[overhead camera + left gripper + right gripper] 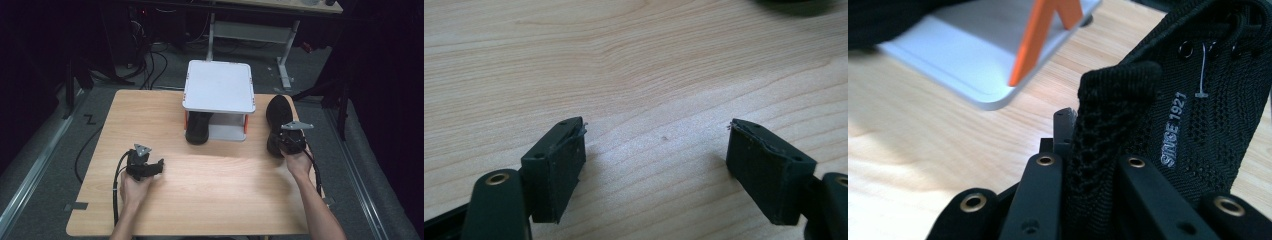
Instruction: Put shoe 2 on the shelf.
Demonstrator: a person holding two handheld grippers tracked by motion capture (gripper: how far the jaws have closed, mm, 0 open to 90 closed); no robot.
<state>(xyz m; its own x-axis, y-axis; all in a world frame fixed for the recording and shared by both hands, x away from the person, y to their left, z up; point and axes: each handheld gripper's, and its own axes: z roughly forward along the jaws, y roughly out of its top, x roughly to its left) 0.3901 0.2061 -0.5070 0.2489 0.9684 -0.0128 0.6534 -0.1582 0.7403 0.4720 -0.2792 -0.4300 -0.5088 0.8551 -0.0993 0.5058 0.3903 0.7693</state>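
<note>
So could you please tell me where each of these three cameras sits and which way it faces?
High view: above the person's side, facing forward and down on the wooden table; both forearms, left tongs and right tongs show.
Left gripper view: rides the left tongs, looking down at bare tabletop between open jaws.
Right gripper view: rides the right tongs, jaws shut on a black knit shoe, facing the white shelf.
Shared: high and right gripper views both show shoe and shelf.

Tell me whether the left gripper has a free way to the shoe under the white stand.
Probably yes. The left gripper is open and holds nothing, and bare table lies between it and the shoe, whose near end sticks out from under the white stand.
</note>
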